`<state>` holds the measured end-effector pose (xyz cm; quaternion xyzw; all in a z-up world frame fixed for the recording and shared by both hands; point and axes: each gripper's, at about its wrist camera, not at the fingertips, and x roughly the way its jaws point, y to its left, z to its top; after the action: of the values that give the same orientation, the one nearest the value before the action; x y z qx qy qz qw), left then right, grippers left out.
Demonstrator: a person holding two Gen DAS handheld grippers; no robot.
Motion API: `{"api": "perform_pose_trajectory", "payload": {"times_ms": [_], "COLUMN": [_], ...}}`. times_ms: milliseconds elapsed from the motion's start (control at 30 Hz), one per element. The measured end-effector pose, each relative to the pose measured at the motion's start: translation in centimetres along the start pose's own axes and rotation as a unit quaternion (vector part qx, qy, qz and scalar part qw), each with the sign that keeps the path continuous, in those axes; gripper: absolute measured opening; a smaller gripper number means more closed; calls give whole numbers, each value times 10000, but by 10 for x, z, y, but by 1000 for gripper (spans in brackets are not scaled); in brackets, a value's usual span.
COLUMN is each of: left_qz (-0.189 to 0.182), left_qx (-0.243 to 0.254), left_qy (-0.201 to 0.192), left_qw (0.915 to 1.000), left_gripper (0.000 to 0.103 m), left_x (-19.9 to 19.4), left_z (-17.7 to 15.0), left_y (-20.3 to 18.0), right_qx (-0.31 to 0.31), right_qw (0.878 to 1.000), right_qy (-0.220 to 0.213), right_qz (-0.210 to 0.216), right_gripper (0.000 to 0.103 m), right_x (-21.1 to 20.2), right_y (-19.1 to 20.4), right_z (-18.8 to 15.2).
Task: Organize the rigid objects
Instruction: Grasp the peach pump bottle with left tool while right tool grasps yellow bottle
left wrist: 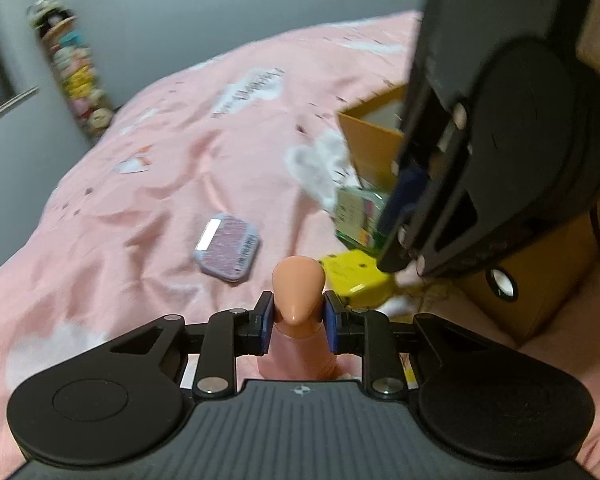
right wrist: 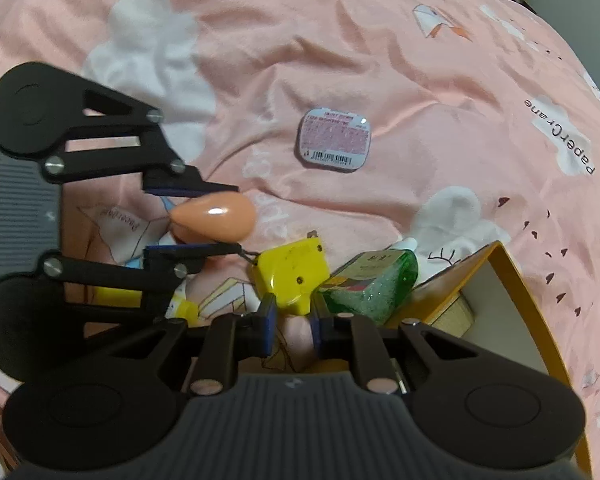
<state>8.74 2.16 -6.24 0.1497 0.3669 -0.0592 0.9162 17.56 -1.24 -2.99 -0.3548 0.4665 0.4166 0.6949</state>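
The left tongs (left wrist: 296,322) pinch a smooth peach teardrop piece (left wrist: 298,288) above the pink bed cover (left wrist: 160,184). The right tongs (right wrist: 294,330) are pressed together over the yellow object (right wrist: 290,276). The glossy, tapered piece could slip out, and the two tongs, being near, could collide.

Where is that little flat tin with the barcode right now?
The flat tin lies alone on the pink bedspread, centre of the right wrist view, beyond the yellow object and apart from it.

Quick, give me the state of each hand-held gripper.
Left hand-held gripper: shut on the peach teardrop-shaped object.
Right hand-held gripper: shut; something pinkish sits between its pads, unidentifiable.
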Motion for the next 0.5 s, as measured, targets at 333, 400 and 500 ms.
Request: {"api": "perform_pose_trajectory", "payload": {"times_ms": [333,400,500], "left_qz": [40,-191,-477], "left_qx": [-1426,-1676,-1925], "left_qy": [-74,-4,78], "left_qw": [9897,9857,9801], "left_gripper": [29,29,29], "left_x": [-46,-55,-66], "left_z": [-1,-5,-15], "left_y": [31,39,46], "right_qx": [773,995,1364], "right_qw": [9951,9920,9856], "right_qy": [-577,-705,-854], "right_qz": [207,319,527], "right_gripper": [16,16,16], "right_x": [-20,-24,-28], "right_y": [11,14,20], "right_z": [-1,-3,-8]}}
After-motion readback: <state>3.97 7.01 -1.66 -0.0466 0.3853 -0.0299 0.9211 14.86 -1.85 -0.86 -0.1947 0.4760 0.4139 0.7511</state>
